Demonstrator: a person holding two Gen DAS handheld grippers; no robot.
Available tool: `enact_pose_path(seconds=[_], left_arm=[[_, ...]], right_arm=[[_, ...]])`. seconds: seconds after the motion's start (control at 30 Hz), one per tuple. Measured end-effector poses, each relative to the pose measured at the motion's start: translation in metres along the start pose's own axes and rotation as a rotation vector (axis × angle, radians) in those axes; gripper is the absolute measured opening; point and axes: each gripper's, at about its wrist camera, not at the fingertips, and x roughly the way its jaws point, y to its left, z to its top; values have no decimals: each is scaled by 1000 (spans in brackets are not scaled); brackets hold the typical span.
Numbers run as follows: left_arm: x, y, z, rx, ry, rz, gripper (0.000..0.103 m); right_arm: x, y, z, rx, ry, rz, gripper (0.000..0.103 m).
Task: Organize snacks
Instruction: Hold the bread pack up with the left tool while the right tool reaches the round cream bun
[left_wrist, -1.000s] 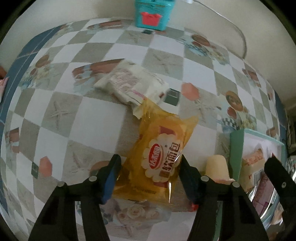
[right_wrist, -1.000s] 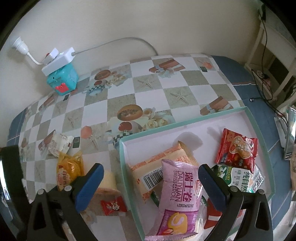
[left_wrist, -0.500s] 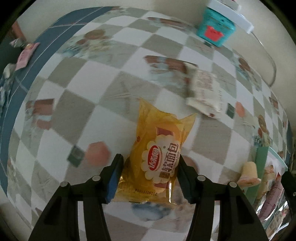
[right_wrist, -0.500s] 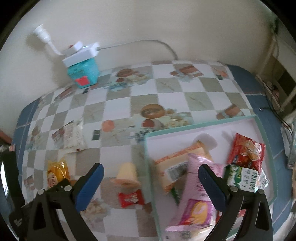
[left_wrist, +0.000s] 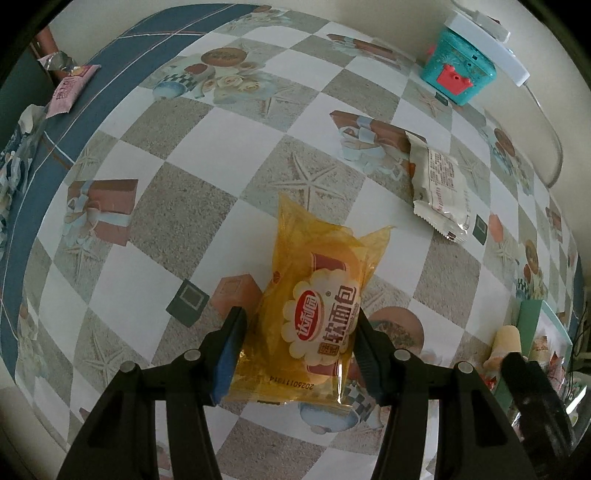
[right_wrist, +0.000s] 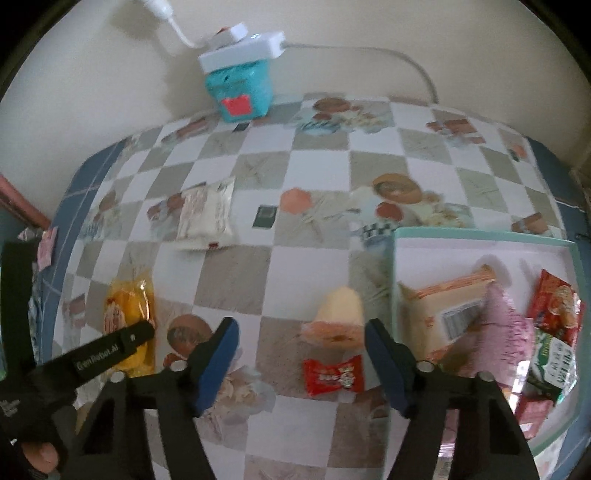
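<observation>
A: Location of yellow translucent soft-bread packet (left_wrist: 314, 317)?
B: Flat on checkered starfish-print tablecloth (left_wrist: 192, 206), clamped between both blue pads of left gripper (left_wrist: 297, 350). Printed red logo with Chinese characters; date code along lower seam, mirrored.

A: Right gripper (right_wrist: 301, 356) condition?
B: Jaws closing, pads spread and touching nothing. Between them: one small red candy wrapper (right_wrist: 332, 376), lettering blurred. Just beyond: one pale cream-coloured wrapped cake (right_wrist: 338, 319).

A: Container contents?
B: White tray with teal rim (right_wrist: 480, 234), right of table. Inside, countable with certainty: one beige packet with orange stripes and barcode (right_wrist: 443, 306), one pink packet (right_wrist: 495, 332), one red printed packet (right_wrist: 556, 302), one green-and-white packet (right_wrist: 554, 365) with unreadable print. Further red wrapper at lower corner, partly hidden.

A: Loose items outside tray?
B: One white crimped snack packet (left_wrist: 437, 184) with small illegible text, well apart from yellow packet. One pink wrapper (left_wrist: 68, 90) on blue tablecloth border.

A: Background?
B: One teal box with red label (right_wrist: 242, 92) at wall, white power strip (right_wrist: 242, 48) on top. "GenRobot.AI" readable on left gripper arm in right wrist view.
</observation>
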Motion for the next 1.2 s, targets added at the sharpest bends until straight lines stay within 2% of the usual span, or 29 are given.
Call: enact_pose_path(seconds=[0.17, 0.5, 0.63, 0.83, 0.97, 1.2], left_arm=[[1, -3, 0, 0, 0, 0, 58], [2, -8, -1, 0, -1, 0, 58], [1, -5, -1, -2, -1, -1, 58], [0, 1, 0, -3, -1, -6, 58], [1, 2, 1, -5, 0, -9, 58], [7, 5, 1, -9, 1, -17, 58]], right_arm=[[6, 5, -2, -15, 19, 19, 62], [14, 8, -4, -25, 42, 48, 55], [20, -5, -5, 32, 61, 103, 50], [26, -29, -4, 135, 71, 177, 50], [29, -38, -5, 162, 76, 171, 44], [28, -49, -3, 198, 64, 177, 42]])
